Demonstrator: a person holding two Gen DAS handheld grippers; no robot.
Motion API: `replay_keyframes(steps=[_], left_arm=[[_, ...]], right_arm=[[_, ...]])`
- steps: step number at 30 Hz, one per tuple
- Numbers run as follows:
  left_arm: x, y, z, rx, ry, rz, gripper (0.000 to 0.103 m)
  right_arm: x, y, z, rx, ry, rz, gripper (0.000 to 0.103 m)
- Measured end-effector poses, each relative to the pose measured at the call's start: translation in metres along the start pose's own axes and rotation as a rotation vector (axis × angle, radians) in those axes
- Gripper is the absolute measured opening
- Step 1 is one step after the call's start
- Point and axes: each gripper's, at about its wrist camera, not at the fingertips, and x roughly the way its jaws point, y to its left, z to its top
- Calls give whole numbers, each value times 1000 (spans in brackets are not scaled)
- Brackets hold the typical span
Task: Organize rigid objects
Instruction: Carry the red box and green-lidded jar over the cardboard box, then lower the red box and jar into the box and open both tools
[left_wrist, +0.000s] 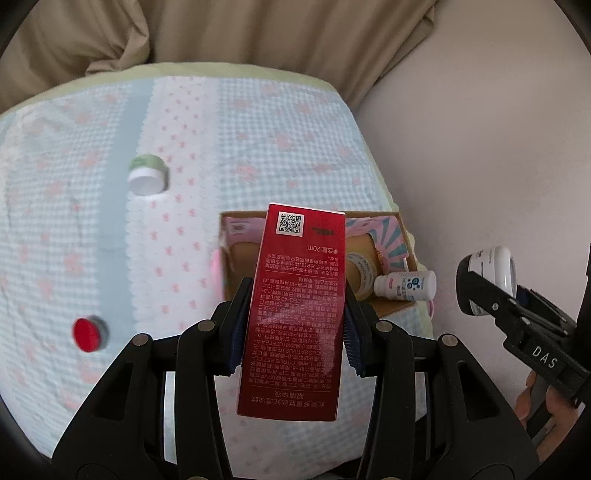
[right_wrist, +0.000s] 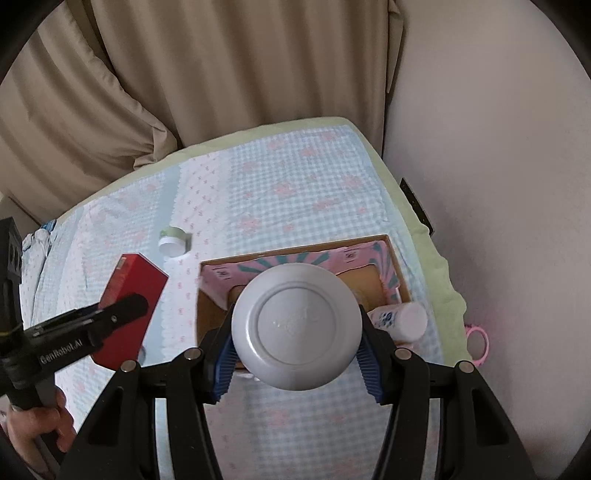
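My left gripper (left_wrist: 293, 325) is shut on a tall red carton (left_wrist: 295, 306) printed with text and a QR code, held above the table just in front of the open cardboard box (left_wrist: 400, 236). My right gripper (right_wrist: 297, 345) is shut on a round white jar (right_wrist: 297, 326), its lid facing the camera, held above the near edge of the cardboard box (right_wrist: 400, 273). In the right wrist view the red carton (right_wrist: 129, 295) sits left of the box. In the left wrist view the white jar (left_wrist: 493, 267) hangs right of the box.
The box holds a pink-and-teal liner (right_wrist: 288, 260), a yellow bottle (left_wrist: 360, 269) and a small white bottle (left_wrist: 404, 286) on its rim. A green-and-white jar (left_wrist: 146, 175) and a red-capped item (left_wrist: 88, 334) lie on the checked cloth (left_wrist: 277, 147). Curtain behind, wall at right.
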Motion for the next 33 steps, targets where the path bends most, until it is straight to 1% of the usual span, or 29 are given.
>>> replay_keyframes(steps=[5,11,17,21,23,26,29,30,31,32,33], left_arm=[[44,-4,4,-42,28,36,40],[90,9,7,-97,58,98,39],[136,27,8,-164,101,141,40],[154,35,3,-191,133,176,40],[161,37,0,-184,146,187,40],[167,35,-1,-169,162,199,40],[171,34,-2,-163,190,221,41],[170,32,-3,-155,200,220,46],[167,31,-3,-140,202,202,71],[163,29,-3,-124,200,195,95],[157,26,-5,-104,190,155,103]], right_arm=[[36,-20,12,-16,51,28,53],[98,-26,22,-45,138,76,53],[160,-28,25,-46,231,93,53],[190,-32,26,-34,287,110,53],[203,-34,24,-32,316,120,53],[217,-39,24,-31,342,111,53],[226,-44,28,0,363,121,53],[230,-44,29,15,371,129,53],[233,-46,30,32,382,142,53],[237,-48,32,55,397,162,68],[237,-48,32,66,405,172,88]])
